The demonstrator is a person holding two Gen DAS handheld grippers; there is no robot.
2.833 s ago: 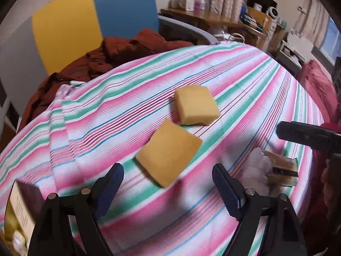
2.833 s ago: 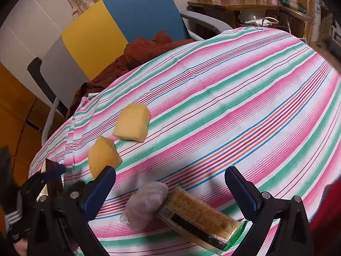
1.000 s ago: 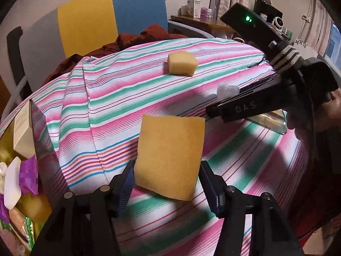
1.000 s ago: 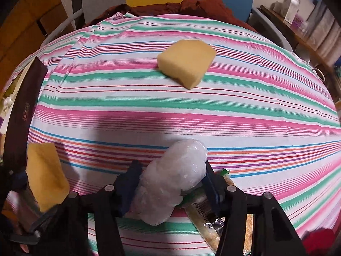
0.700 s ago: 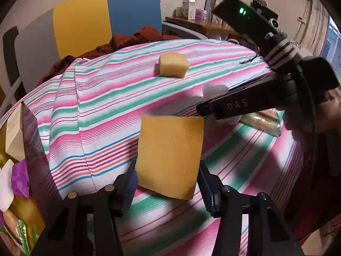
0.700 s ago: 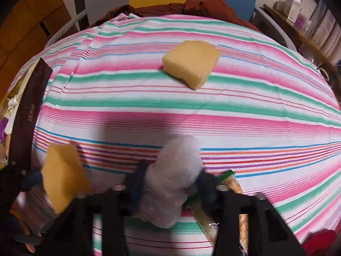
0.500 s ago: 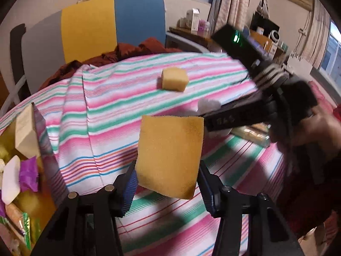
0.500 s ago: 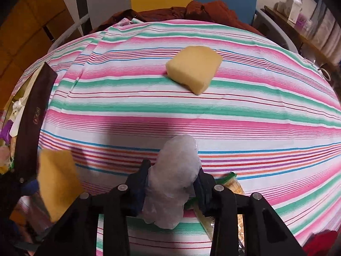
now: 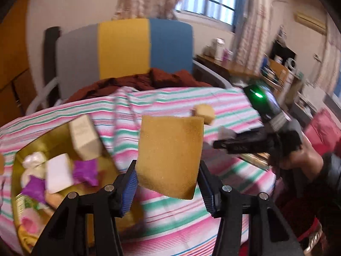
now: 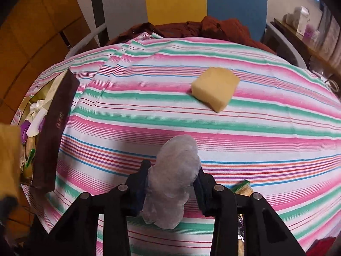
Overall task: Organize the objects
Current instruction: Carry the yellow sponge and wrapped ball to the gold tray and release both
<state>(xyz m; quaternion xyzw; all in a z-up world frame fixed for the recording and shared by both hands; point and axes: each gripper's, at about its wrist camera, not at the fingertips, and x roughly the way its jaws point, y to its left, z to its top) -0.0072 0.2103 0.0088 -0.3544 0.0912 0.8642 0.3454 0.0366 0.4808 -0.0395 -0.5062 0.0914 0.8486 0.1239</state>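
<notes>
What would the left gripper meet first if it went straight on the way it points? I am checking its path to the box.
Probably the striped tablecloth beyond the held orange sponge; the left gripper aims there, with the gold box off to the left. Depth is unclear in the blur.

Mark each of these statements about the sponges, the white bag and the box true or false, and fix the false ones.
1. The left hand-held gripper holds a flat orange sponge. True.
2. The right hand-held gripper is empty. False: it is shut on a crumpled whitish plastic bag.
3. A thick yellow sponge lies on the striped tablecloth. True.
4. The box at the left is empty. False: it holds purple and white packets.
5. The thick yellow sponge sits inside the box. False: it lies on the cloth, apart from the box.
</notes>
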